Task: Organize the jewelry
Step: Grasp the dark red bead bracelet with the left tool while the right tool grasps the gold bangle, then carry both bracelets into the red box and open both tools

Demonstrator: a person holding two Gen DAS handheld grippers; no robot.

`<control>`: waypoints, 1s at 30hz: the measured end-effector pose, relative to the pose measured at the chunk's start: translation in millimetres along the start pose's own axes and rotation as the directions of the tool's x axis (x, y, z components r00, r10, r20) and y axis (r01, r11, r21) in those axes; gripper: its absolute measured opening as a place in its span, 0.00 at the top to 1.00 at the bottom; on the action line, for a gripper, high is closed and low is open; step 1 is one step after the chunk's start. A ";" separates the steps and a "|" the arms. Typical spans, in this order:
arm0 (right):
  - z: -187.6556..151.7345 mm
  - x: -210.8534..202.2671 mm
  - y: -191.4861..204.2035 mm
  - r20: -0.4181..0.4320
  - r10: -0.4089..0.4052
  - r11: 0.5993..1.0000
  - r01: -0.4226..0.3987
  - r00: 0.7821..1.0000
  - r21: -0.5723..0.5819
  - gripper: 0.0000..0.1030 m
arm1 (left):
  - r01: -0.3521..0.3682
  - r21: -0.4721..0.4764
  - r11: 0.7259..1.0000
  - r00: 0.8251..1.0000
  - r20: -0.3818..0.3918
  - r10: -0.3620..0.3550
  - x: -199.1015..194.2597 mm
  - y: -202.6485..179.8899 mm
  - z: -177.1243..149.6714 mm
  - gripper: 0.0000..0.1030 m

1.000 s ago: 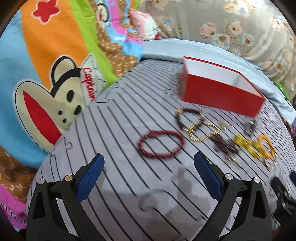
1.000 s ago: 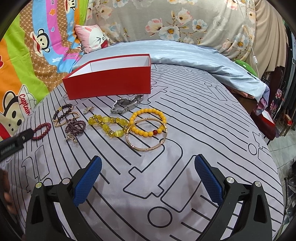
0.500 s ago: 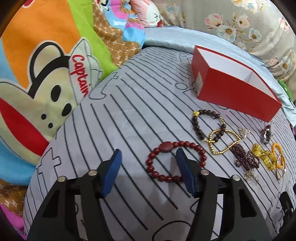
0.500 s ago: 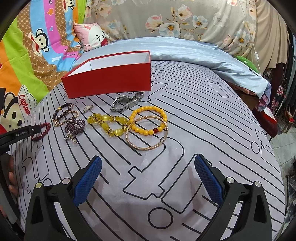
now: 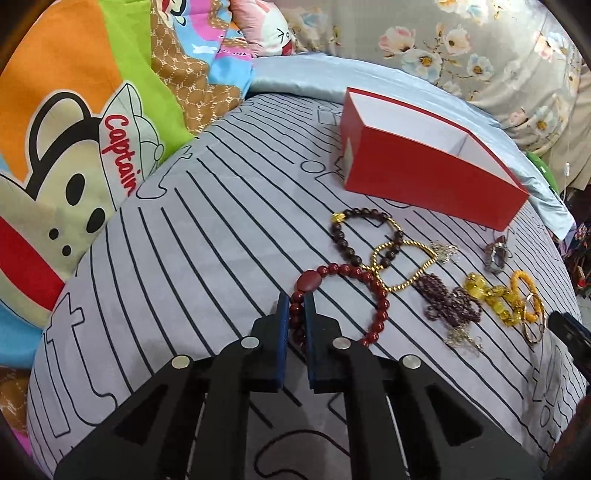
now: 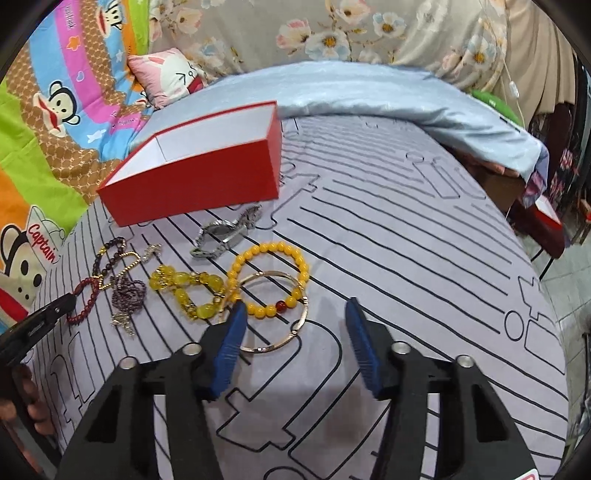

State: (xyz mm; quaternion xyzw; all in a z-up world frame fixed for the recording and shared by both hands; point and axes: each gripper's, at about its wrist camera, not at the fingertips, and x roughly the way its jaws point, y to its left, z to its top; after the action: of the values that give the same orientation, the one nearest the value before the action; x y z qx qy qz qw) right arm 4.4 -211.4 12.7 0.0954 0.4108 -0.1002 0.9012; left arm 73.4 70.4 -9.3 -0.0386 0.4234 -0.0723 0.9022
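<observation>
Now left jaws pinch the red bead bracelet (image 5: 369, 291); right jaws gape beside the gold bangle (image 6: 288, 314).

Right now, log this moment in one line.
left gripper: shut on red bead bracelet | right gripper: open over gold bangle | red box: empty

A bedroom in a home. A bed fills the frame, covered by a grey sheet (image 6: 388, 236) with black line drawings. A cartoon monkey blanket (image 5: 74, 155) lies at the left, a pink bunny pillow (image 6: 166, 75) at upper left, a floral curtain (image 6: 369, 29) across the top.
</observation>
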 end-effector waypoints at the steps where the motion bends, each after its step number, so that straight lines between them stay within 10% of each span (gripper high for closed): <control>1: -0.4 2.7 -2.2 -0.008 0.005 1.000 -0.005 1.000 0.007 0.61 | 0.001 0.003 1.000 1.000 0.001 -0.001 -0.8 -1.6 -0.9 0.93; 8: -3.5 0.0 1.2 0.004 0.047 0.999 -0.047 0.999 0.003 0.60 | 0.018 0.029 0.999 1.000 0.022 -0.019 -9.2 -12.5 -7.8 0.93; 12: -4.7 -1.6 10.6 0.021 0.045 0.999 -0.045 0.999 -0.029 0.29 | 0.021 0.039 0.999 1.000 0.021 -0.022 -9.5 -15.6 -8.3 0.92; 30: -2.6 23.9 28.8 -0.047 -0.039 0.994 0.034 0.998 -0.099 0.43 | 0.037 0.041 0.998 0.999 0.000 -0.037 -3.7 -16.0 -7.8 0.92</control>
State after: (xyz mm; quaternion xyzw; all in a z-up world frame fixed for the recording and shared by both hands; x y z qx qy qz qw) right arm 25.3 -185.5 -4.6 0.0458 0.4389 -0.0939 0.8924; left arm 63.5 55.2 -9.4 -0.0280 0.4206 -0.0979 0.9015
